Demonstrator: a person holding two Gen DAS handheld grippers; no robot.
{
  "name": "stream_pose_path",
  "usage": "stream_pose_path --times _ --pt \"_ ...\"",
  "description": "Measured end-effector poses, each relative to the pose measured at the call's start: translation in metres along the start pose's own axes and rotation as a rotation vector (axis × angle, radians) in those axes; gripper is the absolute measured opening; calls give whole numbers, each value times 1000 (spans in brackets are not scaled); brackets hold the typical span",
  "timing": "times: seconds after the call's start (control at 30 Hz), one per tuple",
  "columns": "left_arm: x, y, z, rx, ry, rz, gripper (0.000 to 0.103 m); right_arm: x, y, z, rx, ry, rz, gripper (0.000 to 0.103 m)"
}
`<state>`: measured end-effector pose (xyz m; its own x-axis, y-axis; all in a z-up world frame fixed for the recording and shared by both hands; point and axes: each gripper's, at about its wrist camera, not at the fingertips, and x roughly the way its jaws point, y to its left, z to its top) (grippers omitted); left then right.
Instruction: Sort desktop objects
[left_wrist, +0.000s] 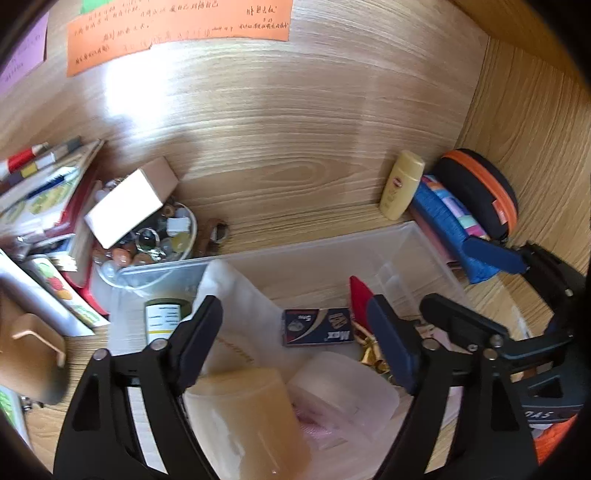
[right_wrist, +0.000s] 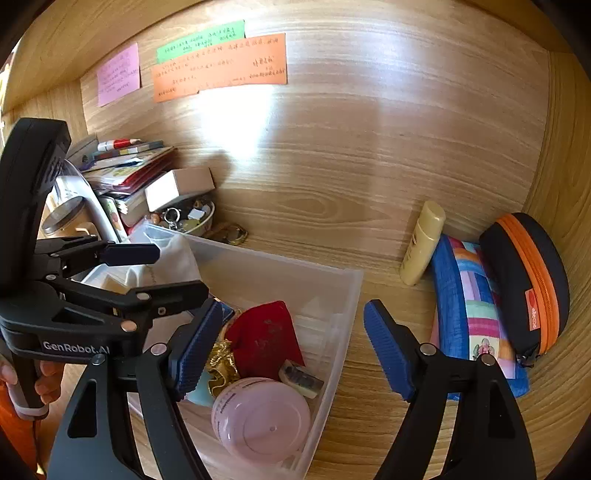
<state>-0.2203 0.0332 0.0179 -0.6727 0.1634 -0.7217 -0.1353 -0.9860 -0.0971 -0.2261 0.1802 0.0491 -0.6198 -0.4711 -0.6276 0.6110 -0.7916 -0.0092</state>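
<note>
A clear plastic bin (left_wrist: 332, 251) stands on the wooden desk under both grippers. It holds a white cloth bag (left_wrist: 236, 295), a dark "Max" staple box (left_wrist: 317, 326), a red pouch (right_wrist: 266, 336), a gold trinket (right_wrist: 221, 365), a pink lidded jar (right_wrist: 262, 421), an amber jar (left_wrist: 251, 406) and a green-labelled bottle (left_wrist: 162, 317). My left gripper (left_wrist: 295, 310) hangs open over the bin's middle, its pads touching nothing. My right gripper (right_wrist: 293, 310) is open too, straddling the bin's right wall (right_wrist: 354, 280) above the red pouch, with nothing held.
Against the back wall at the right stand a yellow bottle (right_wrist: 423, 243), a patchwork pouch (right_wrist: 476, 314) and a black-and-orange zip case (right_wrist: 528, 284). At the left are a bowl of trinkets (left_wrist: 147, 236) under a small box (left_wrist: 129, 199), and stacked books (left_wrist: 44, 192). A hand (right_wrist: 48, 380) grips the left tool.
</note>
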Motion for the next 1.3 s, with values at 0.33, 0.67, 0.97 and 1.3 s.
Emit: stream_pose_path --times 0.33,0.67,0.97,1.3 --pt "-33 7 -2 -15 -52 81 94 -17 0 5 -5 -29 25 87" --pt "-72 -8 -20 49 -132 212 97 -41 16 0 -9 -39 49 100" --pt "-115 -19 -45 68 -226 268 100 -88 28 -17 10 -101 34 102" --pt "-159 -28 -78 67 -330 293 101 -127 43 -46 7 -140 -12 103"
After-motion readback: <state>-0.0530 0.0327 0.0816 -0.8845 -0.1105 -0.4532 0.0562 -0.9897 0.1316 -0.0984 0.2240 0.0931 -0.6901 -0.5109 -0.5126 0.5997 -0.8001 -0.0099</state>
